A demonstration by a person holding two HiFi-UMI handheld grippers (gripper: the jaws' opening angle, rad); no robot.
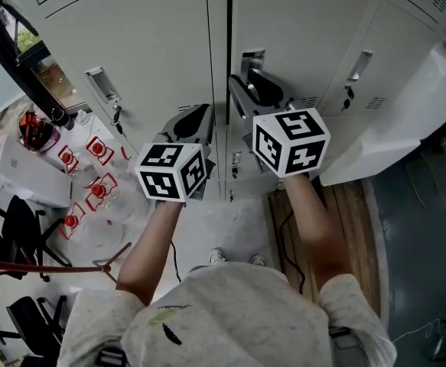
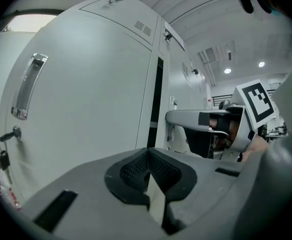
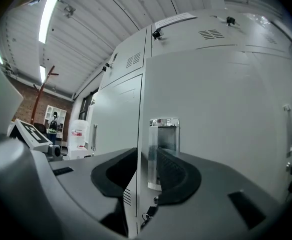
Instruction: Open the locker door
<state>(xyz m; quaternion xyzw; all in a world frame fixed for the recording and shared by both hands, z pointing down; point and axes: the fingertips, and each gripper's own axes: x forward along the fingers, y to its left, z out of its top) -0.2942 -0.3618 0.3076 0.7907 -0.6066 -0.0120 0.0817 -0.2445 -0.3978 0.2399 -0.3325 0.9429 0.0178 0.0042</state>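
Tongs first: left tongs are pinched fully together with nothing in them, held just clear of the neighbouring door on the left (idle, as far as I can judge). Right tongs stand half-narrowed astride the free left edge of the locker door. One pad is round the edge, the other at the recessed handle. The pads look to be bearing on the strip between, so I read it as a hold.

Door sits in the far bank of lockers, right of the centre seam, straight ahead of the person. Whether it is already cracked off its frame I can't tell.

Handling, my judgement: thin painted sheet steel, light, stiff, not fragile, but smooth and slippery under the pads. Best purchase is where the right tongs are, at the handle by the free edge, farthest from the hinges, so least effort.

Orientation: long axis vertical. Face points near, toward the person. Handle edge is left, hinges presumably right (not visible). Expect it to swing nearward and to the right.
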